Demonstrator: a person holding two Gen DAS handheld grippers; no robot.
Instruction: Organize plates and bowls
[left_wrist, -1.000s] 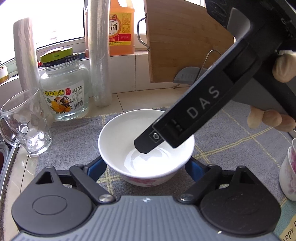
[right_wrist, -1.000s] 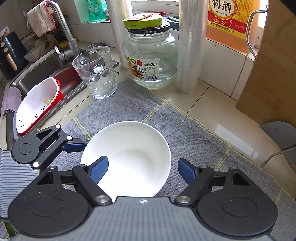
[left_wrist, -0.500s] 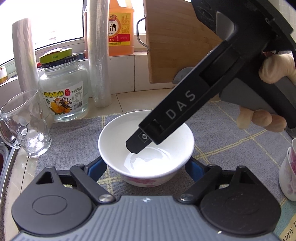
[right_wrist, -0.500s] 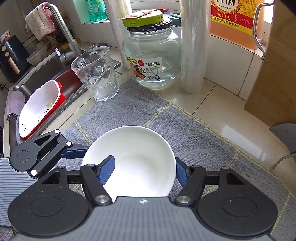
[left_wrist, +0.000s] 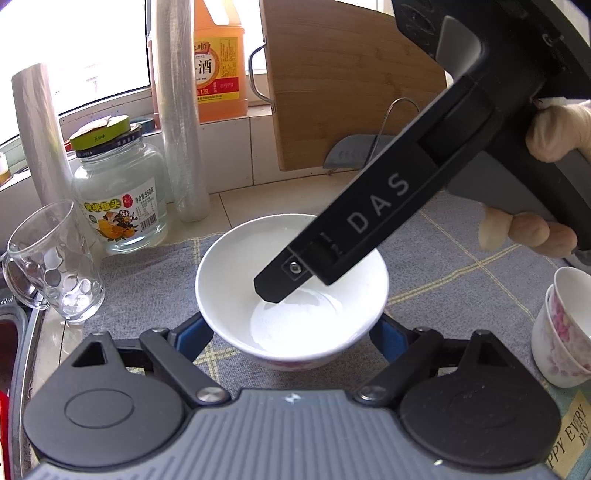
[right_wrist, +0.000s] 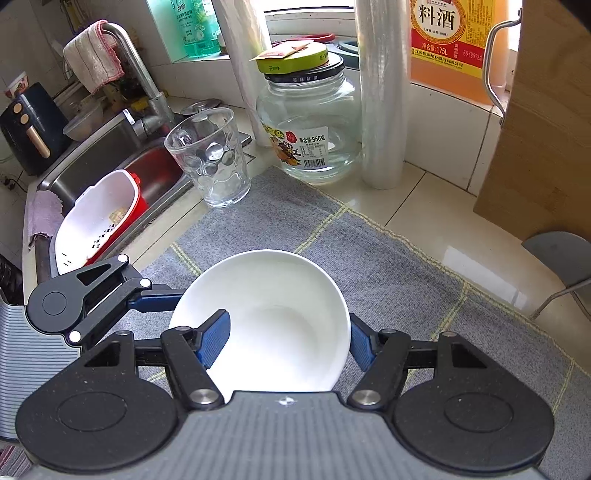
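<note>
Right gripper (right_wrist: 290, 334) fingers (right_wrist: 214, 338) pinching the white bowl (right_wrist: 273, 317), one inside the rim, one outside. Left gripper (left_wrist: 291, 330) fingers (left_wrist: 194, 332) spread wide on both sides of the same bowl, not clearly pressing it. Bowl low over a gray cloth (right_wrist: 388, 266) on the desk (right_wrist: 424, 206). Behind: a drinking glass (right_wrist: 210, 158), a glass jar (right_wrist: 310, 125). Stacked flowered cups (left_wrist: 563, 328) at the right.
</note>
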